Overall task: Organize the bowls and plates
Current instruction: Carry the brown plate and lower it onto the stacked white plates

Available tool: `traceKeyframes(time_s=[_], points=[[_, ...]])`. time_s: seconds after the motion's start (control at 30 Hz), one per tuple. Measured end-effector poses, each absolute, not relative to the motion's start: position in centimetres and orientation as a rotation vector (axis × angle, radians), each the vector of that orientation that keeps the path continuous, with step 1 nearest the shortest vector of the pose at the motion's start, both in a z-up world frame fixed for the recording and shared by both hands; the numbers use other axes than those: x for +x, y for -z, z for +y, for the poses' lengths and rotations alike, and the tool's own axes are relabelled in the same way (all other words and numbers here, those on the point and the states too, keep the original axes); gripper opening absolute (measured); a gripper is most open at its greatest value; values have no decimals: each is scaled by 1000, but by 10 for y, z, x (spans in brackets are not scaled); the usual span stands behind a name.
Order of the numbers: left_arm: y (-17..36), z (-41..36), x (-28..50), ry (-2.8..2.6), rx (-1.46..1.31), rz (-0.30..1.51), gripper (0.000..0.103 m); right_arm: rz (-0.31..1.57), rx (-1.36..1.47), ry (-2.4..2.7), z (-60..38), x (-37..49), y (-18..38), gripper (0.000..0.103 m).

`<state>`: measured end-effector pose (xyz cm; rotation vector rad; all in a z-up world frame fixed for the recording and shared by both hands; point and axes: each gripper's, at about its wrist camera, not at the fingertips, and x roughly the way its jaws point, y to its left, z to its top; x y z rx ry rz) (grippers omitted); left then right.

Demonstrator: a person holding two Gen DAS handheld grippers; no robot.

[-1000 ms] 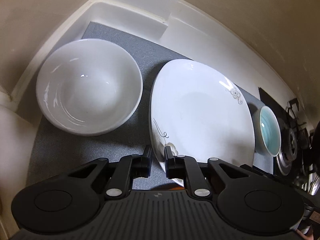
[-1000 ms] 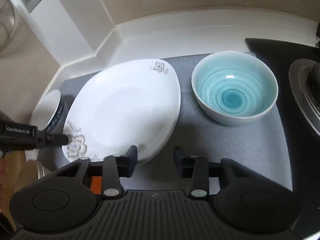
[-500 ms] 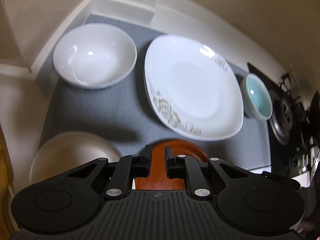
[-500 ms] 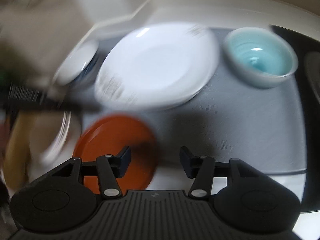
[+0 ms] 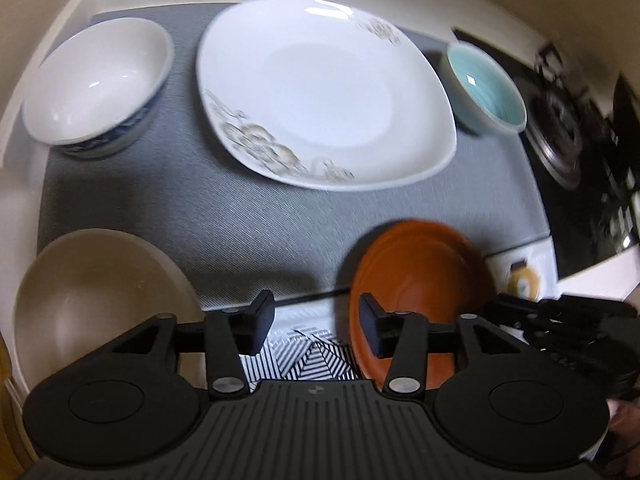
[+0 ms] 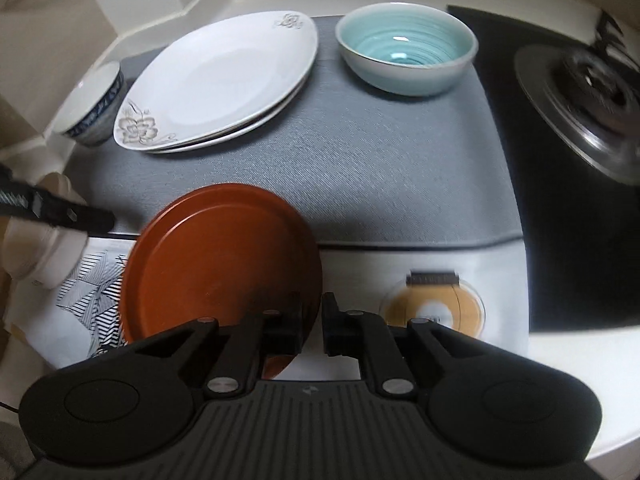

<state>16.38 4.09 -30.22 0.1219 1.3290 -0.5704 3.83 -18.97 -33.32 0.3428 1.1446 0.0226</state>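
Room on grey mat (image 6: 400, 168): broad bare strip across its middle and right side, up to the stove burner (image 6: 580, 92) beyond the mat's right edge. Along the mat's far edge, white bowl (image 5: 96, 84) with blue pattern outside, two stacked white plates (image 6: 216, 80), teal bowl (image 6: 404, 52) – close together, apart from each other.

Orange plate (image 6: 216, 256) straddling the mat's near edge, partly over striped paper (image 5: 312, 356). Beige dish (image 5: 92, 300) at the mat's near left corner, cut off by the left gripper (image 5: 316, 320).

Left jaws opening, spread wide, holding nothing; orange plate just beside one finger. Right gripper (image 6: 314, 328) closing, jaws narrow, plate's near rim in the gap – cannot tell whether the pads press it; rim hidden under the fingers. Burner blurred. Round yellow thing (image 6: 432, 308) off the mat's near edge, hard to make out.
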Motion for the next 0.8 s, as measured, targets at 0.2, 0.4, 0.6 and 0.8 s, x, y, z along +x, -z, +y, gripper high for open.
traceKeyframes(time_s=[0.2, 0.4, 0.6, 0.8], points=[[313, 22, 150, 594, 175, 1326, 52, 1116, 377, -46, -187, 28, 331, 57], [328, 10, 140, 572, 261, 1272, 20, 1116, 375, -56, -183, 28, 334, 57], [329, 9, 136, 590, 274, 1262, 10, 1112, 336, -80, -176, 27, 339, 50], [316, 18, 136, 556, 244, 1312, 10, 1015, 310, -84, -174, 20, 319, 13]])
